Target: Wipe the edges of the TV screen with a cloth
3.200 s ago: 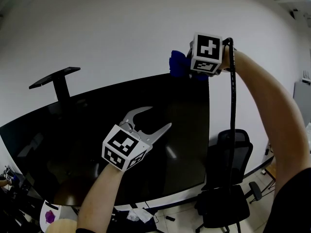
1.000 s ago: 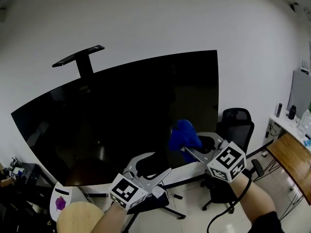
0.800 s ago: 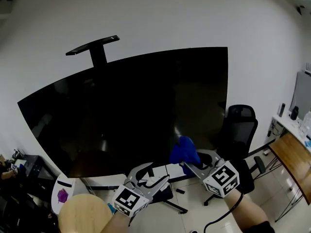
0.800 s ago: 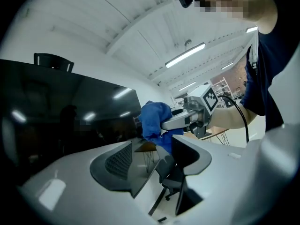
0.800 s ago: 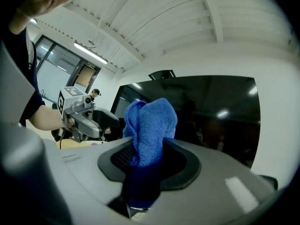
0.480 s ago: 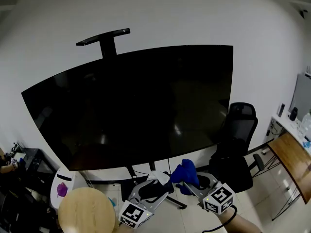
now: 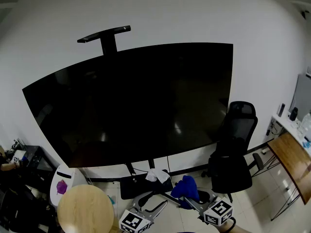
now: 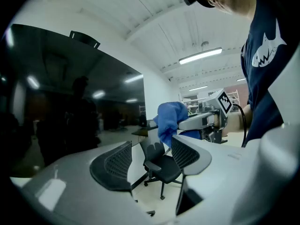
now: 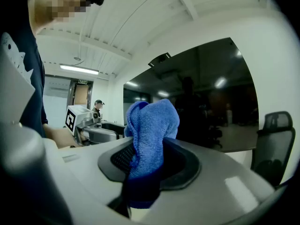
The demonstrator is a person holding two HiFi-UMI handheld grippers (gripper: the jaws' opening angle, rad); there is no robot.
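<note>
Head view showed the large black TV screen (image 7: 136,101) on its stand, well apart from both claws low in frame. The right claw (image 9: 149,161) clamped the crumpled blue microfibre cloth (image 9: 151,125). The left claw (image 8: 151,159) stood wide and empty. The right claw's cube (image 7: 217,212) bore black-and-white square markers.

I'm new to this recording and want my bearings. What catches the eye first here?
The big dark TV screen fills the middle of the head view, against a white wall. Low in front of it, the right tongs are shut on a bright blue cloth, while the left tongs beside them are open and empty. A black office chair stands near the screen's lower right corner.
</note>
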